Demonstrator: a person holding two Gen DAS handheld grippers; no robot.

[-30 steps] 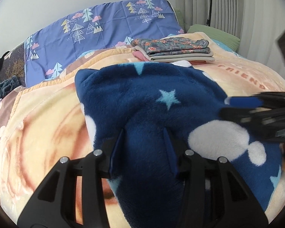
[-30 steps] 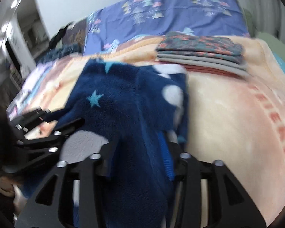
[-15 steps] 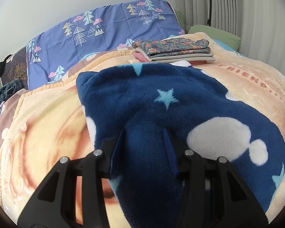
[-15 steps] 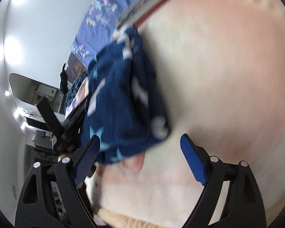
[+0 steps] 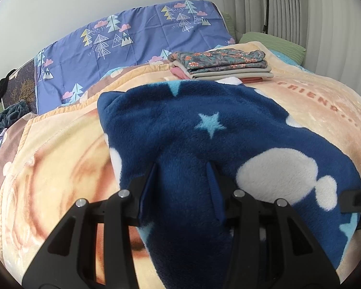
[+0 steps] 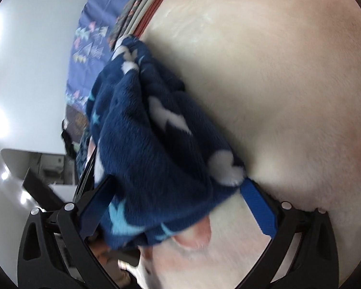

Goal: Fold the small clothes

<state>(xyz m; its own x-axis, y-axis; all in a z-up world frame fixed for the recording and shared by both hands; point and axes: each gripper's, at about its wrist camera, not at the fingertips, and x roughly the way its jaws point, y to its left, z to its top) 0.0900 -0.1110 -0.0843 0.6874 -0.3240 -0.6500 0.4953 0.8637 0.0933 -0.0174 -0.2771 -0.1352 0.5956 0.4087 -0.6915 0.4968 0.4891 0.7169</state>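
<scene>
With the left gripper (image 5: 183,187) clamped on the fleece (image 5: 228,130) lying on the blanket (image 5: 60,156) and the right gripper (image 6: 178,202) opening wide around its corner without pressing, a shallow bite could let that thick edge slip, spoiling the fold.

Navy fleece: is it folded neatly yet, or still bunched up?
Still bunched. The navy fleece lies rumpled on the blanket, the left gripper pinching a raised ridge; the right gripper is opening around its thick end.

fluffy fleece garment (image 5: 204,125), seemingly plush blanket (image 5: 60,159)
</scene>
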